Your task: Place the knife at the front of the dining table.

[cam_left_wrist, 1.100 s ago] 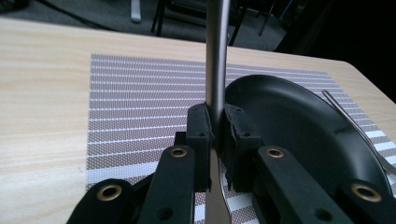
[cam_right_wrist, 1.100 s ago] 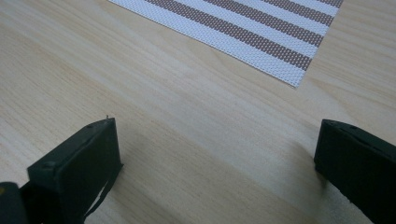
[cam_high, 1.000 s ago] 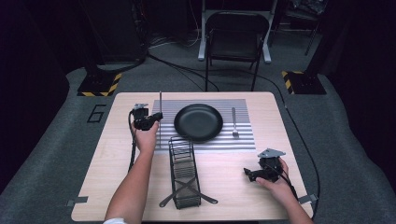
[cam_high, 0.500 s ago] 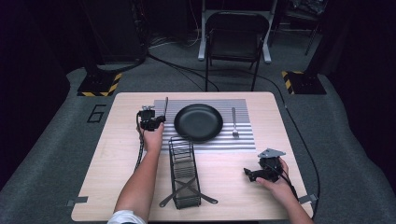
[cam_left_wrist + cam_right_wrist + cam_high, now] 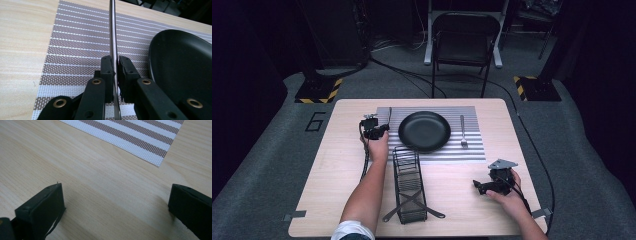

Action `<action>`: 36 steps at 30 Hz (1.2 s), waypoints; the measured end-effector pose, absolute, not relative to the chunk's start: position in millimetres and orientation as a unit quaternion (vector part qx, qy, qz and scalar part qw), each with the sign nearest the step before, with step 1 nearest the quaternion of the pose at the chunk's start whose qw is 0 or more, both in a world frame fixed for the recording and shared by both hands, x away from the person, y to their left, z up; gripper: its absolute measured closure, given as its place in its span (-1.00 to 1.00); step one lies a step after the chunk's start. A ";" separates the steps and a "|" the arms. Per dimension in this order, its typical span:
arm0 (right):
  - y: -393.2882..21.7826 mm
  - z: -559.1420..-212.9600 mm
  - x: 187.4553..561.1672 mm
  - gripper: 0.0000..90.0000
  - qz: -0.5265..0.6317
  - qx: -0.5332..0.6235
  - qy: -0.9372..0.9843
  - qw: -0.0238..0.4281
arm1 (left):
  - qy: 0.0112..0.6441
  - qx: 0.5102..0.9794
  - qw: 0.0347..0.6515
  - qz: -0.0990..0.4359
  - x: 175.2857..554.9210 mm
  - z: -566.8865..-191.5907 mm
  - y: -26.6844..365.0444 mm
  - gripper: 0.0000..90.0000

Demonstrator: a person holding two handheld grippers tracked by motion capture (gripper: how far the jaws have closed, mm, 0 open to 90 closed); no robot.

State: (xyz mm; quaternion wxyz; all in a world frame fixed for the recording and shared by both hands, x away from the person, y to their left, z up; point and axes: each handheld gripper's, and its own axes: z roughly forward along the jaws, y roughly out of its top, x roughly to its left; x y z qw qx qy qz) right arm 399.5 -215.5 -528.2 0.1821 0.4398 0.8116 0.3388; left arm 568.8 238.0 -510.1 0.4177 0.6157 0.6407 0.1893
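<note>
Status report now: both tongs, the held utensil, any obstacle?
Left tongs shut on knife, over placemat beside black plate. Right tongs open, empty. Nothing in the way.

Bright overhead light falls on the table [image 5: 337, 165] (dark surroundings), shadows soft, close views sharp without glare.

A light wooden rectangular table [image 5: 337, 165] carries a striped brown-and-white woven placemat [image 5: 472, 150] at its far middle. Just nearer than the placemat stands a black wire rack [image 5: 409, 187], its far end touching the mat's near edge.
</note>
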 end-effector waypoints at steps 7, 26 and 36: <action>-215.6 -528.2 399.5 -1.00 0.339 0.440 0.812 0.182 | 0.642 0.615 0.413 0.198 570.2 -509.8 231.7 0.84; -215.6 -528.2 399.5 -1.00 0.339 0.440 0.812 0.182 | 0.663 0.607 0.397 0.187 586.6 -521.6 229.4 0.83; -215.5 -528.2 399.5 -1.00 0.339 0.440 0.812 0.182 | 0.660 0.607 0.400 0.188 584.6 -526.1 229.2 0.83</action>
